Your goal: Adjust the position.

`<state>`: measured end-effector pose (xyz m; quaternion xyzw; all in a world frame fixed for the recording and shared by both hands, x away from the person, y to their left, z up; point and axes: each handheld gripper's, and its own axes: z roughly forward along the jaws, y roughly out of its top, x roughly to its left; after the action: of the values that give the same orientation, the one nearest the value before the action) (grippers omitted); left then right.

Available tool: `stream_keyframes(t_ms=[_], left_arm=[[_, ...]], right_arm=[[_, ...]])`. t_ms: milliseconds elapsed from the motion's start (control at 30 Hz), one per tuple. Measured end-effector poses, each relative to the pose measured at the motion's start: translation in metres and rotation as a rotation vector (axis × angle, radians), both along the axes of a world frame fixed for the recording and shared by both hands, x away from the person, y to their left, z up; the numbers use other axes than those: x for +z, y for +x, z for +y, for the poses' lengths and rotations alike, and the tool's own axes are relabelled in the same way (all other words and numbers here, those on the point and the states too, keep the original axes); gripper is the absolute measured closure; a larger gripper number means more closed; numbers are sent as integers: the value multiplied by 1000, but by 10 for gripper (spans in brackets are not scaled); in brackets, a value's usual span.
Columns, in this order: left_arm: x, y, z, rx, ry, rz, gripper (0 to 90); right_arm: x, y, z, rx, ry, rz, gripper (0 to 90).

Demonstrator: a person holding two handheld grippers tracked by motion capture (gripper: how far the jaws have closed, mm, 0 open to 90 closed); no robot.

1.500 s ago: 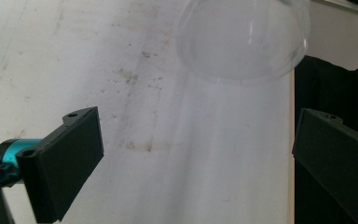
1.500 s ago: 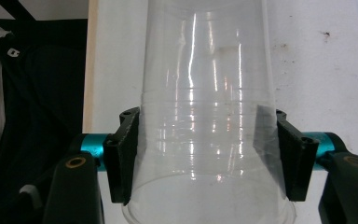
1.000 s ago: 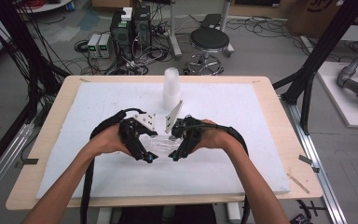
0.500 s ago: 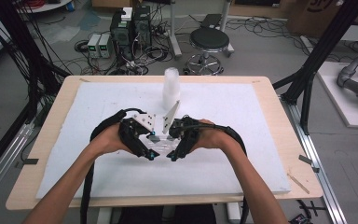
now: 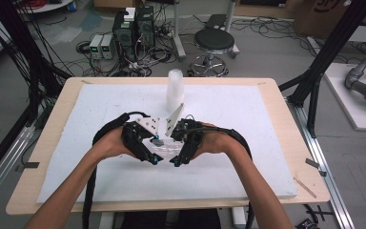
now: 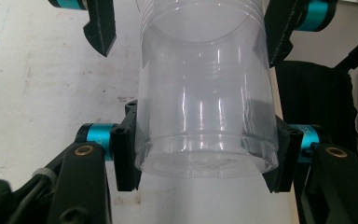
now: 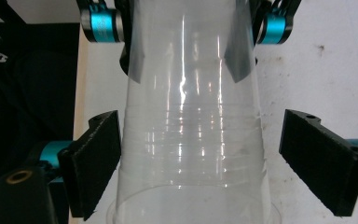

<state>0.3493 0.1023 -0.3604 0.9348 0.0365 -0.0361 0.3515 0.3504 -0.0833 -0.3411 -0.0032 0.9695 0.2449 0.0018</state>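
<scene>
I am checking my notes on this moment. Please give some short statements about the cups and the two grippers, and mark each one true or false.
1. The left gripper is shut on the clear cup. True.
2. The right gripper is also clamped on it. False: its jaws stand open, apart from the cup's walls.
3. A stack of cups stands upright farther back on the white board. True.
4. The cup is filled with water. False: it looks empty.

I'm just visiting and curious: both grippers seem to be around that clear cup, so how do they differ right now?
The left gripper is shut on the clear cup, pads pressed against its base end. The right gripper is open, with its pads apart from the cup's ribbed rim end. Both surround the same cup from opposite ends above the white table.
</scene>
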Motion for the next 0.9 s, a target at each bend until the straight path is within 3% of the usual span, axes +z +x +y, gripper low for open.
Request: stream_keyframes(t_ms=[133,233,333,500,767,900], left_arm=[[-2,1,3,13,-25,2,417],[-9,0,9,31,-69,0,417],[-18,-1,15,48,-120,14,417],[-28,-5,25,84,-210,20,417],[-37,-6,36,103,-367,-3,416],[-40,-7,40,118,-431,-8,417]], right_arm=[[5,0,-2,2,43,-12,131],[10,-1,-6,-11,88,-17,131],[13,-1,-12,-19,166,-10,131],[16,-2,-24,-41,272,-41,132],[19,-4,-46,-92,476,-57,132],[17,-4,-55,-120,553,-62,132]])
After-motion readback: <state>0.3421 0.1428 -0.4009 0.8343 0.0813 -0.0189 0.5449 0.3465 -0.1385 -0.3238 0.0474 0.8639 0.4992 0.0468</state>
